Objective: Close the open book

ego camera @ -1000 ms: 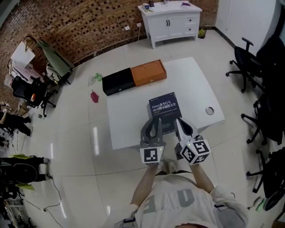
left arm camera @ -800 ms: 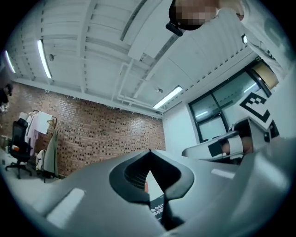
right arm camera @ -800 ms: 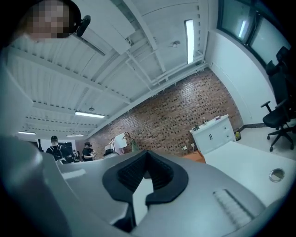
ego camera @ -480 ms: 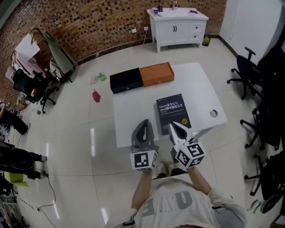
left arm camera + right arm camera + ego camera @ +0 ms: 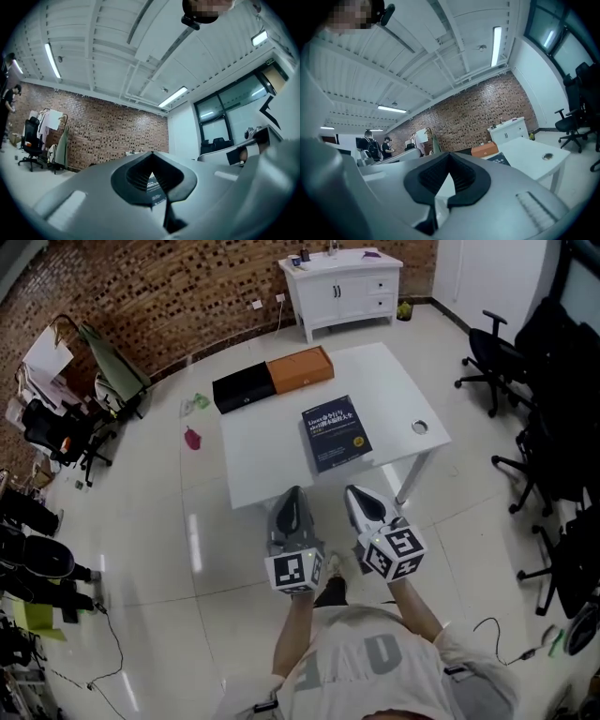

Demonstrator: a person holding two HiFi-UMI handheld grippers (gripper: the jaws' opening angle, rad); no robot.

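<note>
The dark blue book lies closed, cover up, on the white table. Both grippers are held off the table, near its front edge, over the floor. My left gripper is shut with nothing in it; through its jaws the book shows far ahead. My right gripper is also shut and empty, and the left gripper view shows a strip of the book's corner beyond its jaws.
A black and orange box lies at the table's far edge, with a small round cable hole near the right edge. Black office chairs stand to the right. A white cabinet is against the brick wall behind.
Both grippers have pulled back from the book, off the table's front edge, toward the person. The left jaws have gone from slightly apart to shut. The book stays closed.
</note>
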